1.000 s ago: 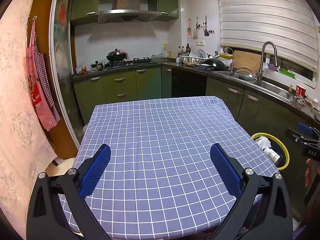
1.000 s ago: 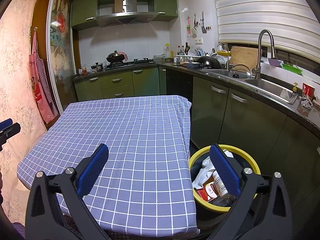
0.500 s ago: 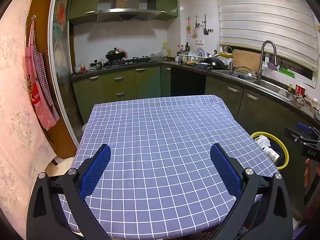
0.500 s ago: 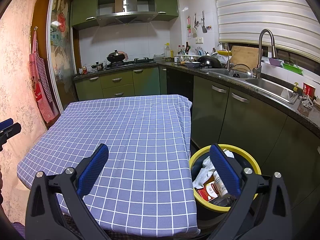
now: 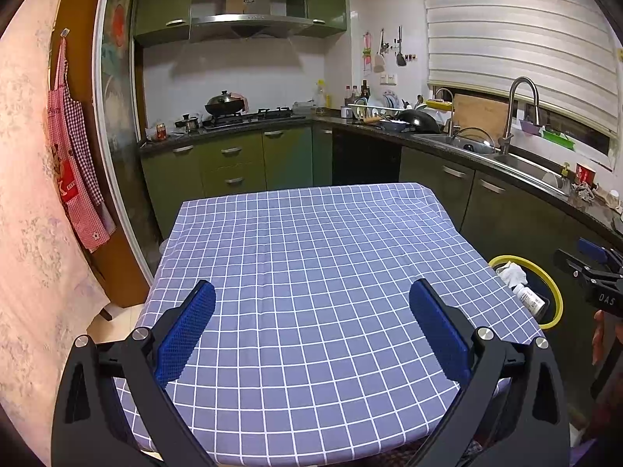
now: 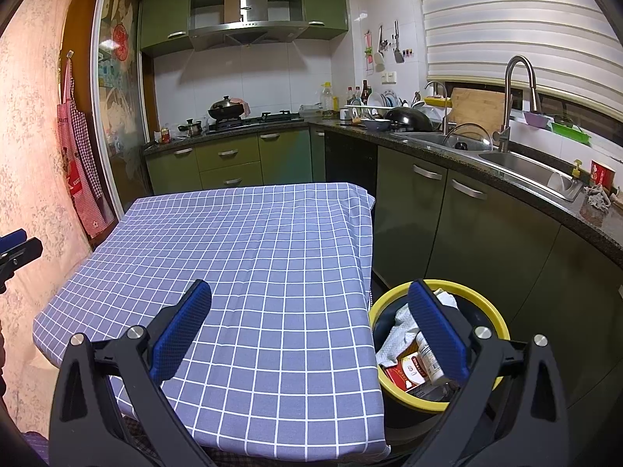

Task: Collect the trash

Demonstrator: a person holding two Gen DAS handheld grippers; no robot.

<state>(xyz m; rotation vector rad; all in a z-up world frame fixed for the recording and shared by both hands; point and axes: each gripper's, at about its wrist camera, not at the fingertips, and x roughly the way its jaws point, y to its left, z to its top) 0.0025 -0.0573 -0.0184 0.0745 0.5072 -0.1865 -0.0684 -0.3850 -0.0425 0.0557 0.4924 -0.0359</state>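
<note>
Left gripper [image 5: 311,327] and right gripper [image 6: 307,323]: both spread apart, empty, over the table [image 5: 311,241]. No trash on the cloth; trash [image 6: 405,346] sits in the bin [image 6: 389,299]. Collection looks finished.

Very little has changed. Over the last second the left gripper [image 5: 311,288] has tipped down by a trace. In its own view the far edge of the table [image 5: 311,233], the hood [image 5: 249,23] and the tap [image 5: 521,89] each sit a shade higher in the frame than before. The shift is slight, and most of it came in the first half second.
</note>
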